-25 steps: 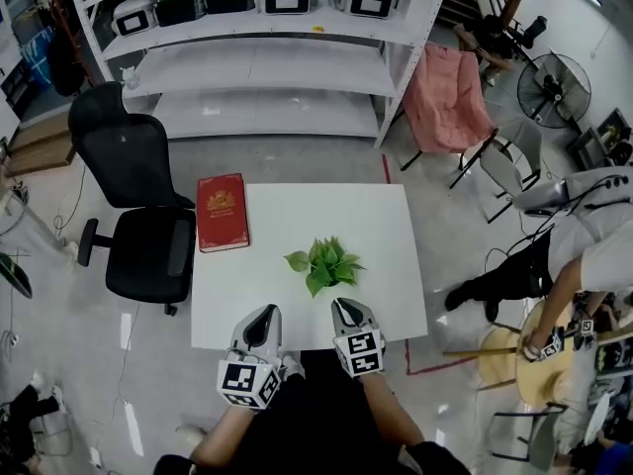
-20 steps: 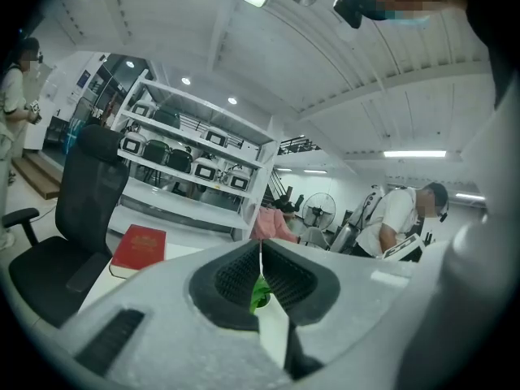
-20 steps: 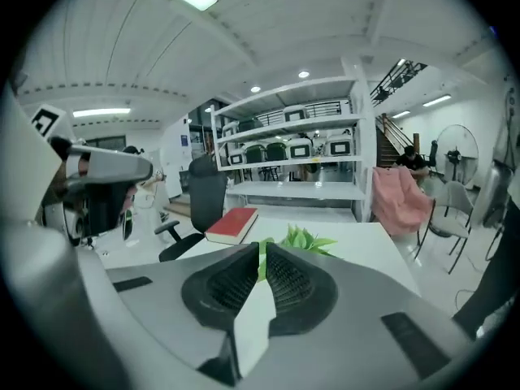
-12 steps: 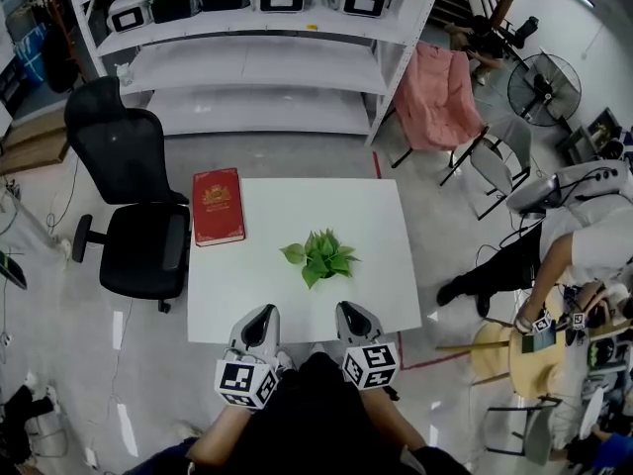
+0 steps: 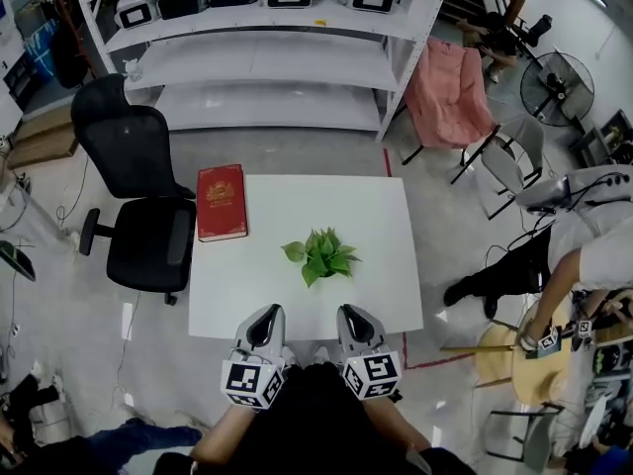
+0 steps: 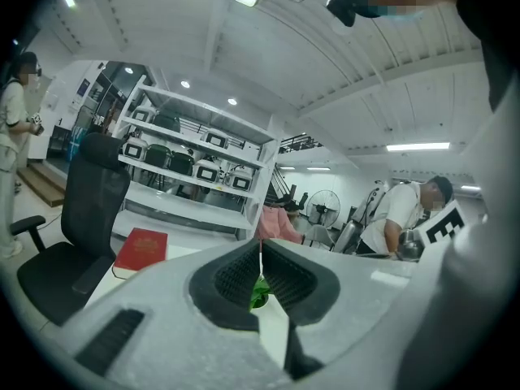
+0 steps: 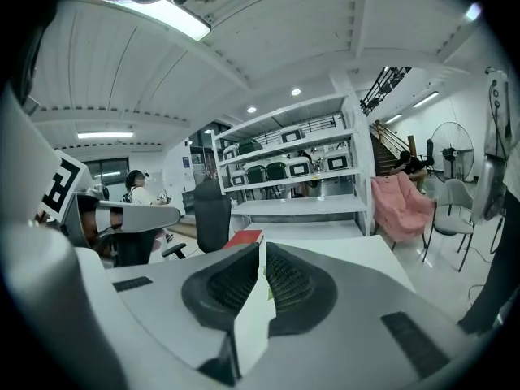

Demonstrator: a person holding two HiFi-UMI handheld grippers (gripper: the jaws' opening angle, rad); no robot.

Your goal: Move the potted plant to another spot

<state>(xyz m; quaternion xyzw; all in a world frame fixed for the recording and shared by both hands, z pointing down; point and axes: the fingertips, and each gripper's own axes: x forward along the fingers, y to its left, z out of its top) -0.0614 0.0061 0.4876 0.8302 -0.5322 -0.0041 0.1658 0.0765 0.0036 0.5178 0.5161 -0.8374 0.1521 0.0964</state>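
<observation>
Green leaves mark the potted plant, which stands near the middle of the white table, at the centre of the head view. Its pot is hidden under the foliage. Nothing touches it.

Below it in the frame, at the table's near edge, the left gripper and the right gripper hang side by side, both pointing towards the plant and apart from it. In the left gripper view the ribbed pads are pressed almost together, leaving only a thin slit through which a scrap of green leaf shows. They hold nothing. The right gripper's jaws are closed the same way, and are likewise empty.

A red book lies flat at the table's upper left corner, well apart from the plant. A black office chair stands left of the table, white shelving runs across the top of the frame, and a pink folding chair sits at the upper right.
</observation>
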